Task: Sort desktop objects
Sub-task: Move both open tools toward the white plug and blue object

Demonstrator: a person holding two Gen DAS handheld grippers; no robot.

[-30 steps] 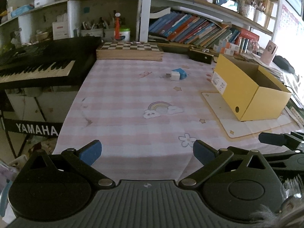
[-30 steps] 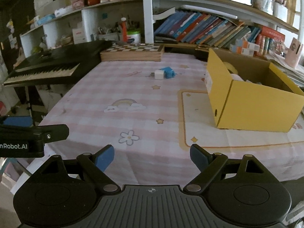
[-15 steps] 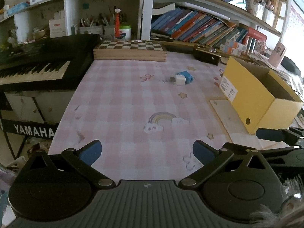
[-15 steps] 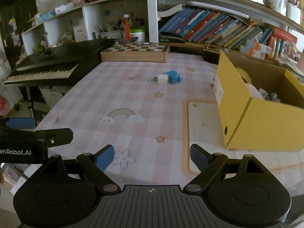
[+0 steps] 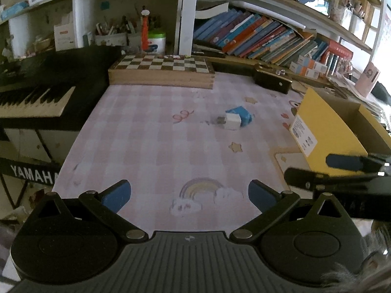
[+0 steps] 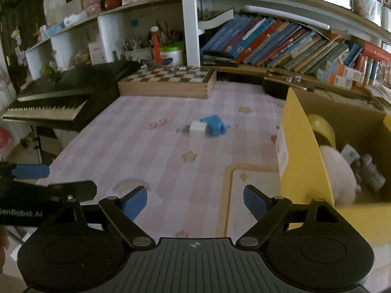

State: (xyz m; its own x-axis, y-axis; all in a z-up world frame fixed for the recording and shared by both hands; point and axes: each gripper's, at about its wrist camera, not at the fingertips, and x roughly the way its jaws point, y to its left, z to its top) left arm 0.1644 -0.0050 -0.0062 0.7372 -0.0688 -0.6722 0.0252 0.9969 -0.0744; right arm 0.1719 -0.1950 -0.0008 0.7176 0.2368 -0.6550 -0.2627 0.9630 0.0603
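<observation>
Bare tablecloth (image 5: 156, 146) runs ahead to the white plug (image 5: 232, 121); yellow box (image 6: 303, 151) walls the right

Dim daylight from the right, fisheye-bent edges, slight motion blur.

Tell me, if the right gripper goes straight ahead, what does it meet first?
Probably only the bare pink checked tablecloth; the right gripper is open and empty, and the white charger lies farther on, depth unclear.
</observation>
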